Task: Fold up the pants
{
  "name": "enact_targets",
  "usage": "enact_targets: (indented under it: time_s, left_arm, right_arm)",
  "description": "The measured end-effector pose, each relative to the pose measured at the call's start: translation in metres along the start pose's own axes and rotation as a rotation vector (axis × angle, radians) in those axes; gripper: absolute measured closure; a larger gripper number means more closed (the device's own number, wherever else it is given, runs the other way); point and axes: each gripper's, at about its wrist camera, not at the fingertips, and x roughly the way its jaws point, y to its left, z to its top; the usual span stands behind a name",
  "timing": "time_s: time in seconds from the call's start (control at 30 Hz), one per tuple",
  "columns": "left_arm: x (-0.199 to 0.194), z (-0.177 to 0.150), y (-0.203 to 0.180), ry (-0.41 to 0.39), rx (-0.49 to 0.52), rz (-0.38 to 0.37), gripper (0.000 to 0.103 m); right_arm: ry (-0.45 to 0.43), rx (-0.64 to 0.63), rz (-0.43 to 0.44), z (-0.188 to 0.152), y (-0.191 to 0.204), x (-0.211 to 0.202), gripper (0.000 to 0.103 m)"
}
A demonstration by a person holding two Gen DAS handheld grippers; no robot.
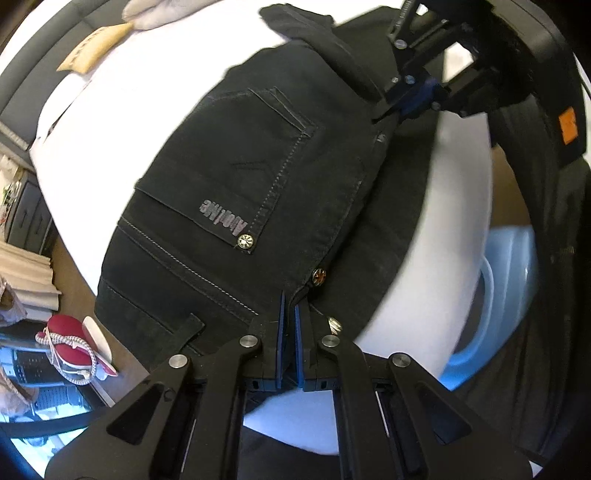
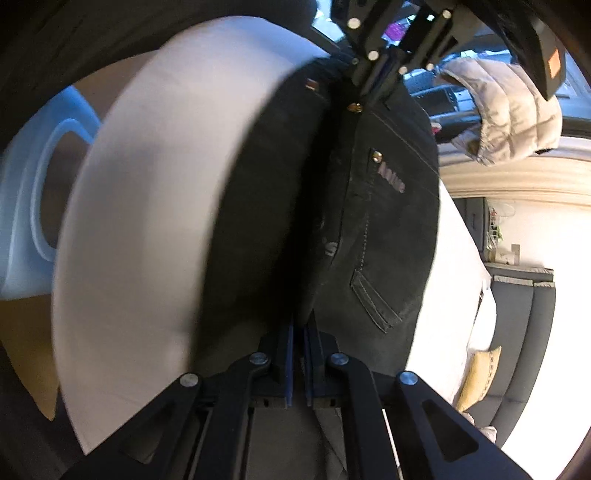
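Note:
Black denim pants [image 1: 258, 192] lie on a white bed [image 1: 122, 110], seat side up, with a back pocket and a printed logo showing. My left gripper [image 1: 290, 314] is shut on the waistband near a metal rivet. My right gripper [image 1: 399, 107] shows at the upper right, shut on the pants' edge further along. In the right wrist view the pants [image 2: 384, 229] hang folded over the bed edge [image 2: 147, 221], my right gripper [image 2: 299, 328] is shut on the fabric, and my left gripper [image 2: 376, 88] pinches the far end at the top.
A yellow cushion [image 1: 96, 48] and a pale padded jacket [image 1: 159, 14] lie at the bed's far side. A light blue plastic bin [image 1: 506, 295] stands on the floor beside the bed. A red shoe [image 1: 70, 336] lies on the floor at the left. A grey sofa [image 2: 524, 332] stands at right.

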Motion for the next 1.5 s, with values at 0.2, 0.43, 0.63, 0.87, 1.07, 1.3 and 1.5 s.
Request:
enact_targets:
  time_s: [0.2, 0.43, 0.63, 0.87, 1.07, 1.3, 1.5]
  left_arm:
    - [0.004, -0.012, -0.018, 0.02, 0.027, 0.01, 0.099]
    - [-0.001, -0.011, -0.021, 0.03, 0.042, 0.003, 0.099]
    - [-0.001, -0.016, -0.022, 0.028, 0.038, 0.001, 0.099]
    - [0.004, -0.022, -0.011, 0.008, -0.048, -0.03, 0.096]
    - [-0.003, -0.02, -0.002, 0.017, -0.114, -0.063, 0.089]
    - [-0.041, -0.022, 0.025, 0.057, -0.195, -0.05, 0.081]
    - [-0.05, 0.032, 0.035, -0.179, -0.373, -0.167, 0.081]
  right_arm:
    - [0.013, -0.002, -0.003, 0.004, 0.001, 0.005, 0.097]
    - [0.018, 0.031, -0.015, 0.014, 0.0, -0.001, 0.097]
    - [0.03, 0.043, -0.019, 0.019, 0.005, 0.004, 0.097]
    - [0.054, 0.073, -0.029, 0.024, 0.007, 0.008, 0.096]
    - [0.085, 0.071, -0.066, 0.031, 0.02, 0.016, 0.094]
    - [0.089, 0.144, -0.063, 0.033, 0.016, 0.021, 0.094]
    - [0.083, 0.209, -0.078, 0.035, 0.015, 0.023, 0.094]
